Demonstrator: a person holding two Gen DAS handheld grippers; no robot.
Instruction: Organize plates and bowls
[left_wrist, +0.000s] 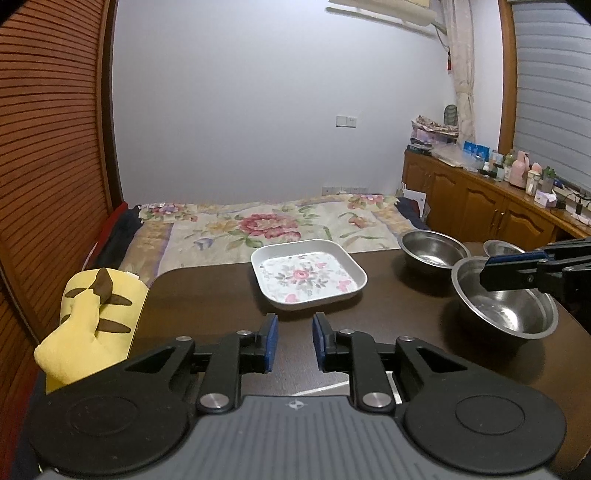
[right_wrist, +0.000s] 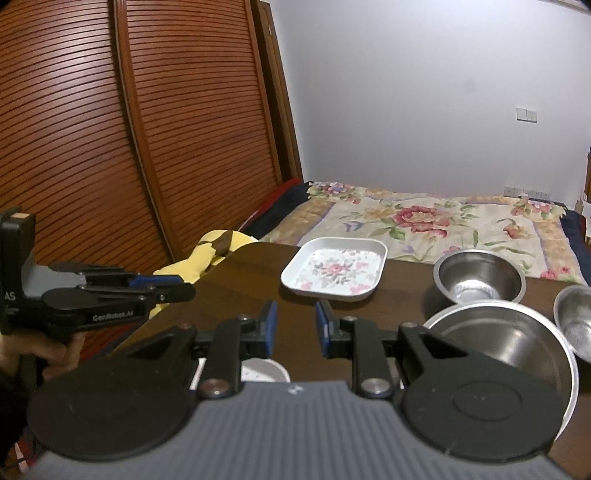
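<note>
Your left claw (left_wrist: 294, 341) and right claw (right_wrist: 294, 328) hover spread and empty. The floral plate (left_wrist: 308, 272) sits mid-surface, steel bowls (left_wrist: 504, 297) to its right. A careless reach could knock the slick bowls together.

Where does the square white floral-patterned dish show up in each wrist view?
Left wrist: square white floral-patterned dish sits centre frame on the dark table, just beyond the left tongs.
Right wrist: dish centre, slightly right, beyond the right tongs.
Shared landmark: floral bedspread behind it.
</note>
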